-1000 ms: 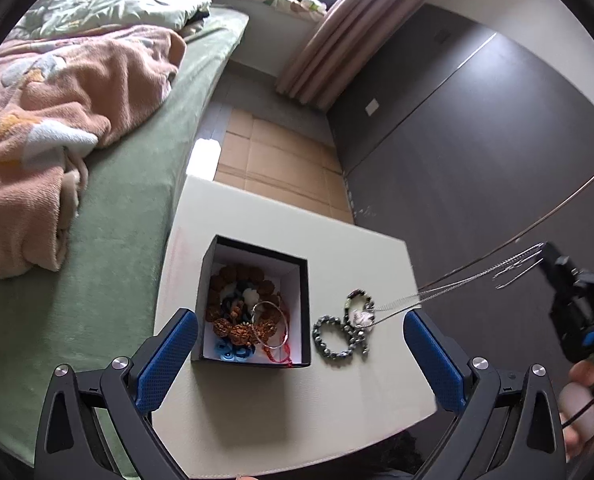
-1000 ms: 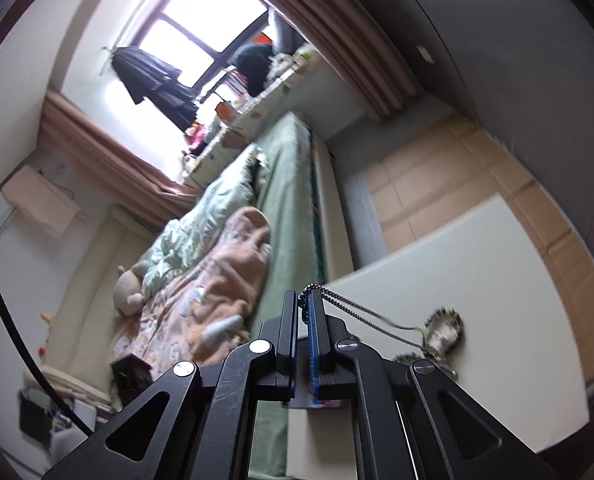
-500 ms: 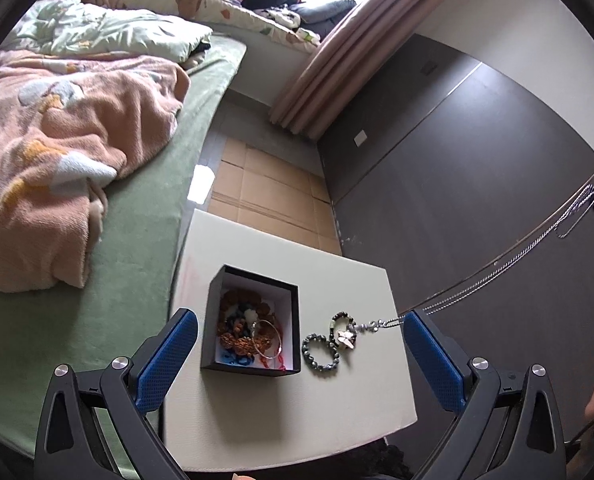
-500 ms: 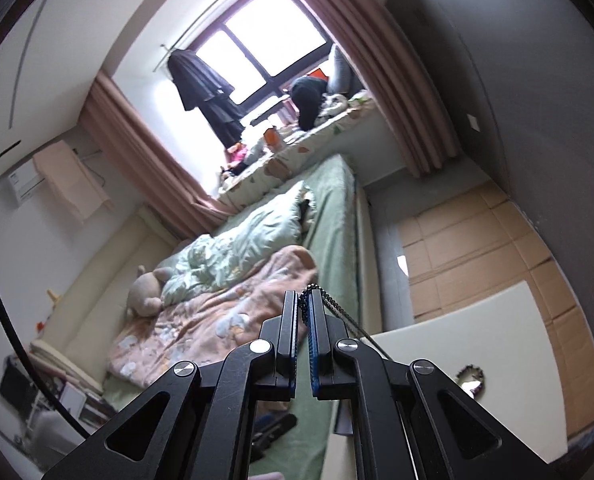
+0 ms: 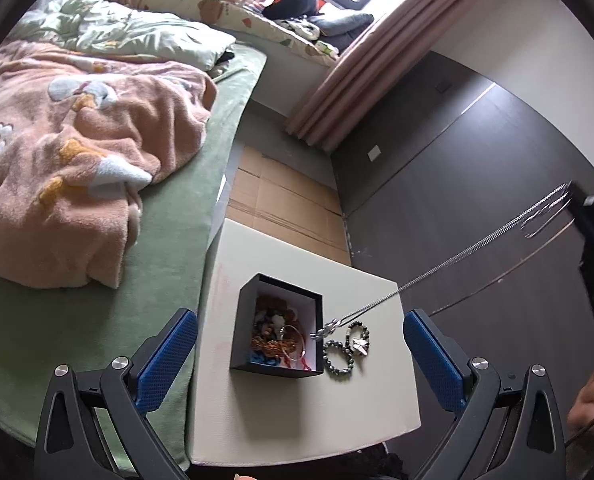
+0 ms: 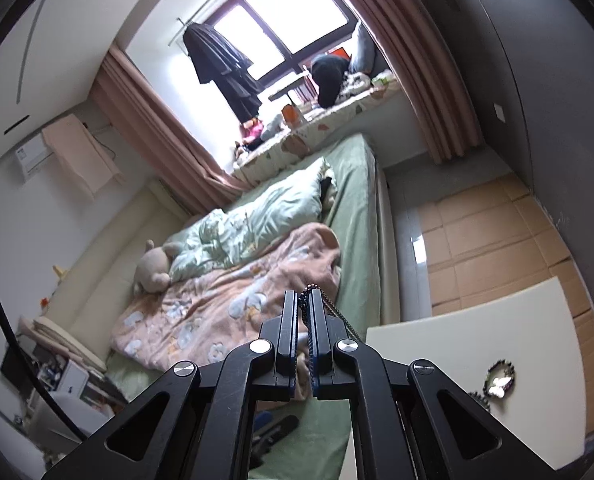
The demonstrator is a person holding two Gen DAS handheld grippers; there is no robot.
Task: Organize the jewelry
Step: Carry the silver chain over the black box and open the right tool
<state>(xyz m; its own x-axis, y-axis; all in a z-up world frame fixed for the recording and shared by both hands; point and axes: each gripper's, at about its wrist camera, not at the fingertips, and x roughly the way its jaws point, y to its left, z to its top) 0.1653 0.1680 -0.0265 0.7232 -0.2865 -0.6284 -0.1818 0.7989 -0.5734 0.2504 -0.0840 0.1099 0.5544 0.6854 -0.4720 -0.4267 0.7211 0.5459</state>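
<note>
My right gripper (image 6: 305, 300) has its fingers pinched together on a silver chain necklace (image 5: 457, 258), the chain's top looped over the fingertips. In the left wrist view that chain runs taut from my right gripper (image 5: 577, 204) at three o'clock down toward the middle, its clasp end (image 5: 325, 327) hanging over the right wall of the black jewelry box (image 5: 277, 334). The box sits open on the cream counter (image 5: 297, 420), holding brown bead bracelets, a thin bangle, and blue and red pieces heaped together. Just beside the box at its three o'clock lies a dark beaded bracelet (image 5: 347, 350) twisted into a figure eight, with a small silver butterfly-like charm (image 5: 359, 345) on it; the right wrist view shows it (image 6: 497, 380) at four o'clock. My left gripper (image 5: 297, 354) hangs above the counter, its blue-padded fingers spread wide and holding nothing. The green bed (image 5: 97, 320) with a pink blanket (image 5: 77, 168) lies at nine o'clock of the counter.
</note>
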